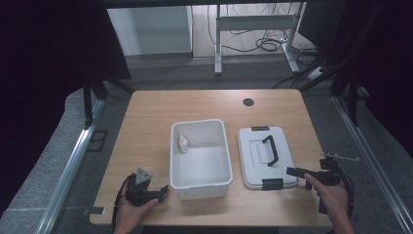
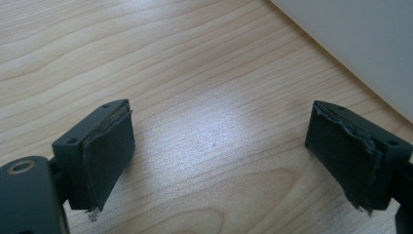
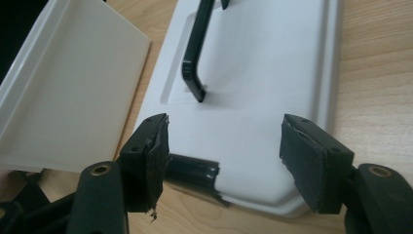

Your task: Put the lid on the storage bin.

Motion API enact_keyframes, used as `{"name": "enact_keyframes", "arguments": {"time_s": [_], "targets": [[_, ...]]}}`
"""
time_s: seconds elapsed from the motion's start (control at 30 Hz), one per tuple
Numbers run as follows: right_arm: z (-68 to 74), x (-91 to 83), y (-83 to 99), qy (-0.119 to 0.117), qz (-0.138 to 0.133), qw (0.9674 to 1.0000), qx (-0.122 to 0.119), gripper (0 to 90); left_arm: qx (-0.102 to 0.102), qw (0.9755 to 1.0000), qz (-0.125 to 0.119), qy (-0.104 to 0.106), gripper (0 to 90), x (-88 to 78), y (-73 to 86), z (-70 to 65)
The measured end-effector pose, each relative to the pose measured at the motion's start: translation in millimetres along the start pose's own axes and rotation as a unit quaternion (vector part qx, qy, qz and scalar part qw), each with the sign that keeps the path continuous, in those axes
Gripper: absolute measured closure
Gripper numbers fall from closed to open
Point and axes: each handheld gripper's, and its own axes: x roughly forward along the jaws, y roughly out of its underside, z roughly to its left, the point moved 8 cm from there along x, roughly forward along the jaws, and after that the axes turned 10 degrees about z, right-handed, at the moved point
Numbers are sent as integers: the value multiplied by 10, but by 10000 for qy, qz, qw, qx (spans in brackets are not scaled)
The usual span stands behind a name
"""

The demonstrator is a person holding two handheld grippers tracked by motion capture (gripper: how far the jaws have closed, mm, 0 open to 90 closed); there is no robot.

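I can read no text, label, brand, number or sign anywhere in these views. The small white bottle (image 1: 183, 143) standing in the open white bin (image 1: 221, 183) is too small for me to make out any print on it. The white lid (image 1: 253, 165) lying near the desk's (image 1: 156, 112) right edge looks plain to me from above and from the right gripper view, and I see only bare wood grain on the desk.

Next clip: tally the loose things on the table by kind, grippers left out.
White open bin: 1
White lid with black handle: 1
Small white bottle, inside the bin: 1
Total: 3
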Motion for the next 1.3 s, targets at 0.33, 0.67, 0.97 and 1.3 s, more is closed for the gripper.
{"name": "enact_keyframes", "arguments": {"time_s": [0.33, 0.67, 0.97, 1.3], "targets": [[96, -33, 28, 32, 45, 10000, -23, 352, 80, 10000, -10, 50, 130, -21, 24, 40], [102, 26, 29, 138, 192, 9997, -7, 353, 45, 10000, -12, 20, 131, -11, 9, 43], [91, -60, 12, 121, 37, 9999, 12, 353, 39, 10000, -10, 14, 131, -13, 11, 43], [221, -41, -38, 51, 154, 9998, -127, 353, 28, 10000, -12, 4, 131, -13, 12, 44]]}}
